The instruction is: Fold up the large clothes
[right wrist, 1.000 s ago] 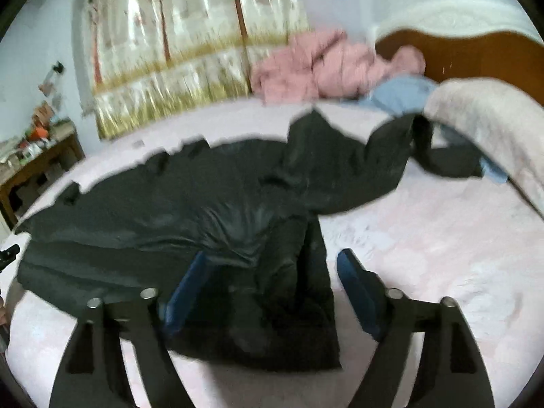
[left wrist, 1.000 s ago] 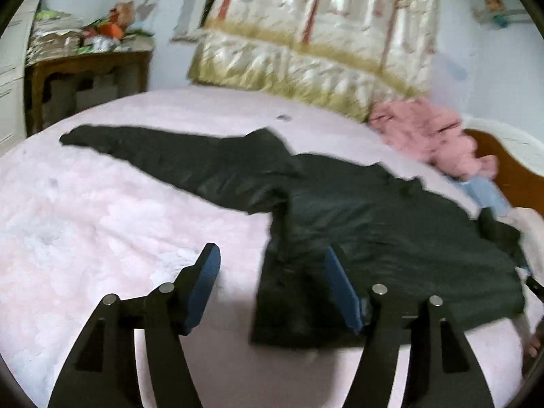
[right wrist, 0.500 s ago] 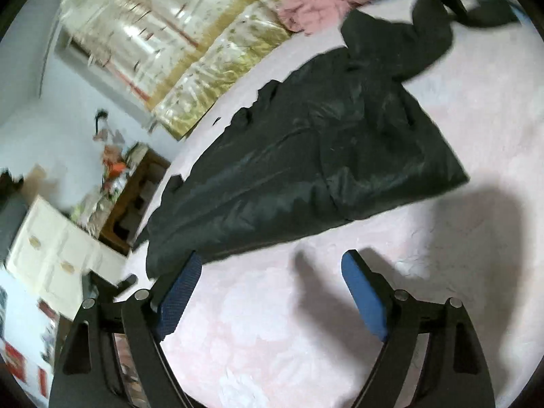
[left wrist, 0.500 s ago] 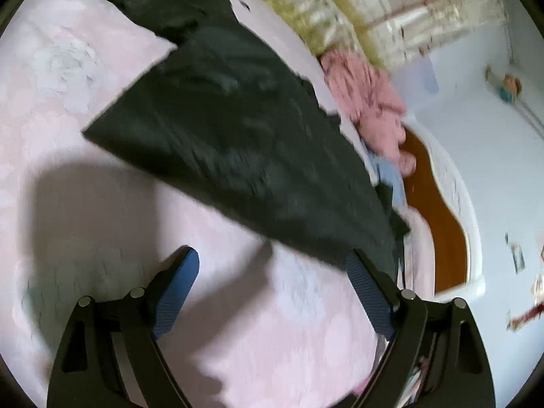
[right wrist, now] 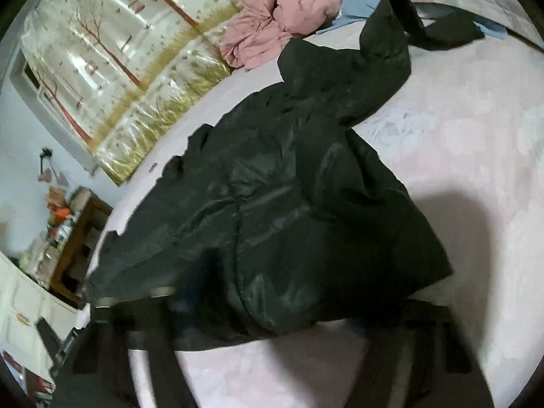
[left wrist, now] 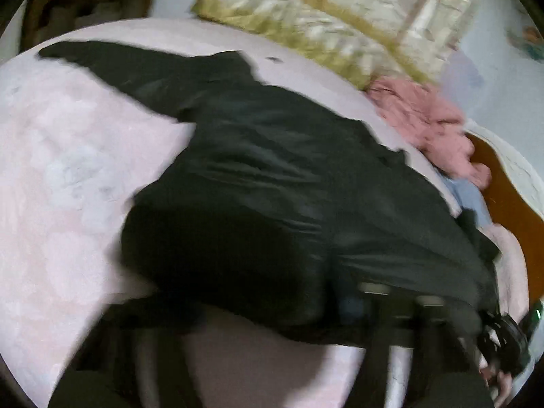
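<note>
A large black jacket [left wrist: 272,183] lies spread on the pink bed [left wrist: 68,170], one sleeve stretched to the far left. It also shows in the right wrist view [right wrist: 272,204], its other sleeve curling to the far right. My left gripper [left wrist: 251,312] is at the jacket's near hem, fingers wide apart, the hem lying over their tips; the view is blurred. My right gripper [right wrist: 282,319] is at the near hem too, fingers wide apart, the cloth covering their tips.
A pink garment [right wrist: 278,13] and a blue one [right wrist: 360,3] lie at the bed's head by the wooden headboard [left wrist: 503,183]. A tree-print curtain [right wrist: 112,68] hangs behind. A cluttered wooden desk [right wrist: 74,238] stands beyond the bed.
Both grippers have swung down and forward to the jacket's near hem. Half a second ago they were above the bare bedcover, short of the jacket.
</note>
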The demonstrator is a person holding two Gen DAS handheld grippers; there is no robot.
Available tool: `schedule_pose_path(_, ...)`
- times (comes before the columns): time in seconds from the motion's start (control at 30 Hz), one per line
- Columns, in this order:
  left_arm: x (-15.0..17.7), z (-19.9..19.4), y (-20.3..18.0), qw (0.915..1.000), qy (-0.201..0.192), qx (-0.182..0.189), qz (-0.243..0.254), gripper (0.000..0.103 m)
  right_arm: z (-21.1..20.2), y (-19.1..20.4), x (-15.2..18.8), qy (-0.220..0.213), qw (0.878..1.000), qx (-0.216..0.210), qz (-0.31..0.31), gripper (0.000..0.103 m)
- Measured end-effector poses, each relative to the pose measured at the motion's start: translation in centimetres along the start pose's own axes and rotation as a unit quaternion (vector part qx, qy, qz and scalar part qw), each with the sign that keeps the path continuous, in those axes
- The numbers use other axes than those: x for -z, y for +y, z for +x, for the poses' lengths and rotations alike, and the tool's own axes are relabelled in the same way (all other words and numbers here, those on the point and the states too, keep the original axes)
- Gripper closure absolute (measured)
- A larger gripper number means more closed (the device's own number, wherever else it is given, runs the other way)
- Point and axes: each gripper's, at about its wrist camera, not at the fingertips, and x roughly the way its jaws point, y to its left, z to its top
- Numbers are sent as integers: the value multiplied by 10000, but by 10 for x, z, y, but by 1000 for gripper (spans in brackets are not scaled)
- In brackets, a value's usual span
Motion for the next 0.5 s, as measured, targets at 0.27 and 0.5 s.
schedule_pose_path(0.27, 34, -56, -11, 9977, -297, -112, 603, 88, -44, -3, 15, -147, 9987, -201, -454, 94)
schedule_pose_path(0.5, 57, -81, -15, 9952, -337, -204, 895, 79, -91, 9, 54, -280, 9898, 292, -1364, 93)
